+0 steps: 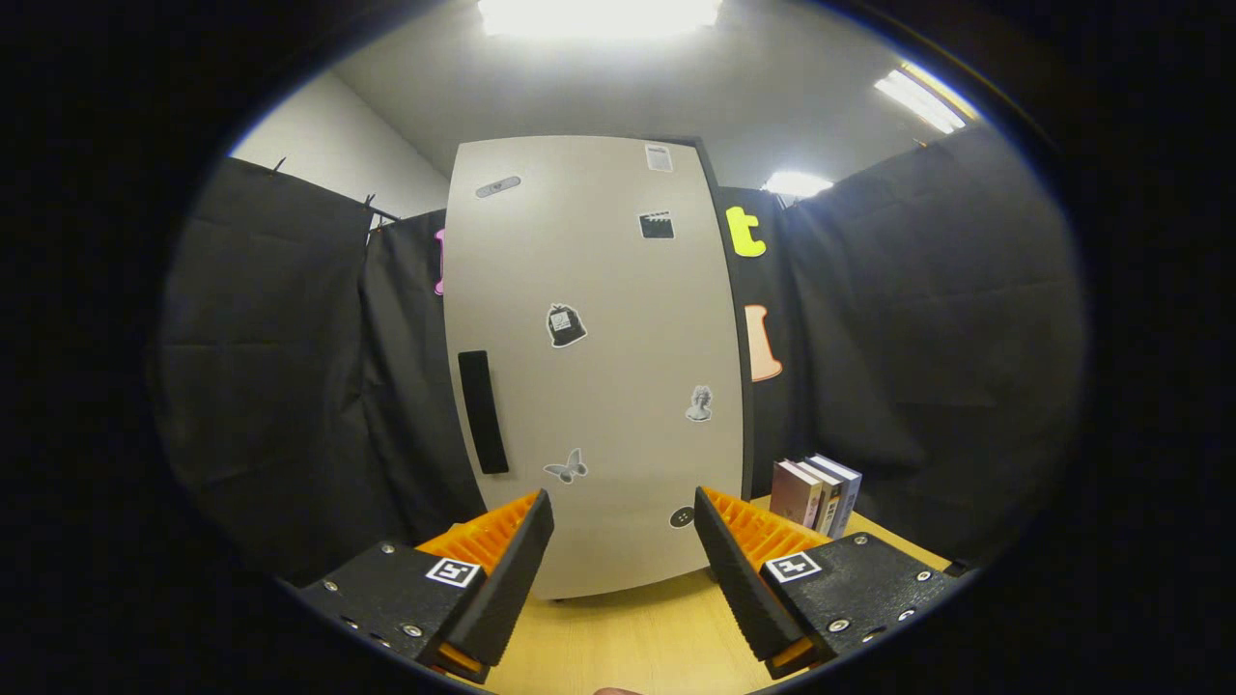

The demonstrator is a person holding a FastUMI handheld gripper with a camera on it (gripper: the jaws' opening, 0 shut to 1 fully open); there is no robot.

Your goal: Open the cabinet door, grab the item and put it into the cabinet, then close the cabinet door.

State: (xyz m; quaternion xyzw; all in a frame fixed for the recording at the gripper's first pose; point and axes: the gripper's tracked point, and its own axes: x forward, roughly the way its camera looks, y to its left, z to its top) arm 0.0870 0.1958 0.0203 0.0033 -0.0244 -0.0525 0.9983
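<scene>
The tool (623, 541) stood wide open, its two fingers (512, 560) spread well apart and gripping nothing, with bare light wooden counter (628, 637) showing in the gap between them. Straight ahead, at twelve o'clock from the fingertips, the tall pale grey cabinet door (599, 367) was shut and stood upright on the counter, near the tool but not touching it. A long black vertical handle (482, 411) sat on the door's left side, at about eleven o'clock from the left finger. Small stickers were scattered over the door: a butterfly (566, 468) just above the gap between the fingers, a dark bell shape (565, 325) higher up, a bust figure (700, 403) at one o'clock, and a clapperboard (657, 225) near the top. At two o'clock from the right finger, just beyond its tip, a short row of upright books (816, 494) stood on the counter beside the cabinet's right edge. Black cloth (927, 319) hung behind and to both sides.
</scene>
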